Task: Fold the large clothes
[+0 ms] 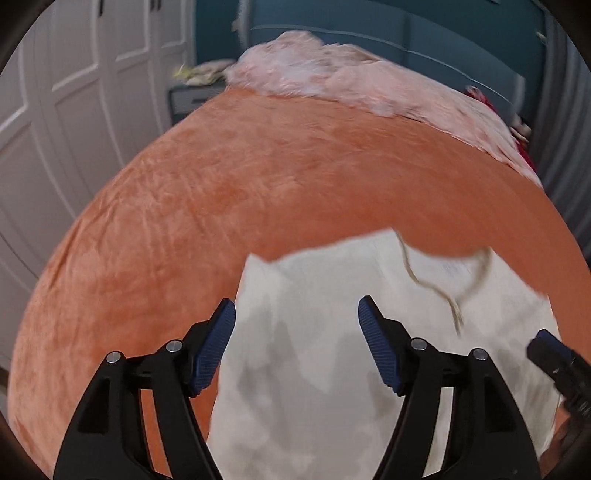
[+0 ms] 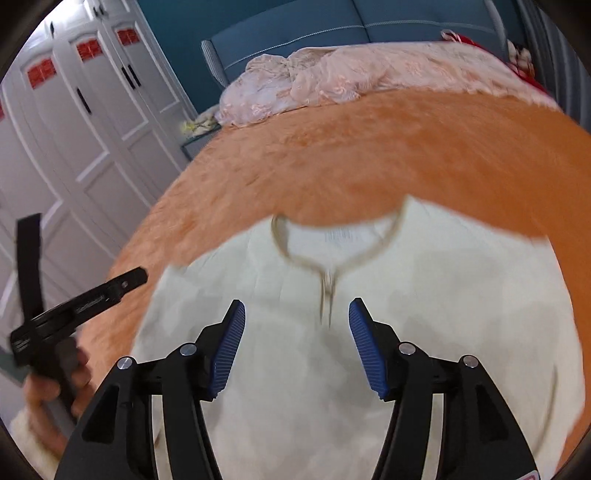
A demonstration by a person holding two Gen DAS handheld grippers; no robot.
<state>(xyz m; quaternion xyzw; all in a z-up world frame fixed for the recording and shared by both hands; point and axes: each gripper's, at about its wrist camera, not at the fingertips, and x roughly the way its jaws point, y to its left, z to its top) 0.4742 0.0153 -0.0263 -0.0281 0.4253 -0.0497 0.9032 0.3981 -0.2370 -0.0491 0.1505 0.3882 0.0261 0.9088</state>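
Observation:
A cream garment (image 1: 314, 369) (image 2: 295, 387) lies flat on the orange bedspread (image 1: 258, 184) (image 2: 369, 155), its neckline (image 2: 332, 254) and short front slit pointing away from me. My left gripper (image 1: 296, 304) hovers open over the garment's left part with nothing between its blue pads. My right gripper (image 2: 297, 304) hovers open just below the neckline, also with nothing between its pads. In the right wrist view a hand (image 2: 48, 391) holds the left gripper, whose fingers (image 2: 122, 282) show side-on at the left. One finger of the right gripper shows at the right edge of the left wrist view.
A crumpled pink blanket (image 1: 332, 81) (image 2: 332, 77) lies across the head of the bed against a blue headboard (image 2: 332, 22). White wardrobe doors (image 1: 74, 92) (image 2: 74, 129) stand along the left. A nightstand (image 1: 188, 96) sits beside the bed. Something red (image 2: 517, 62) lies at the far right.

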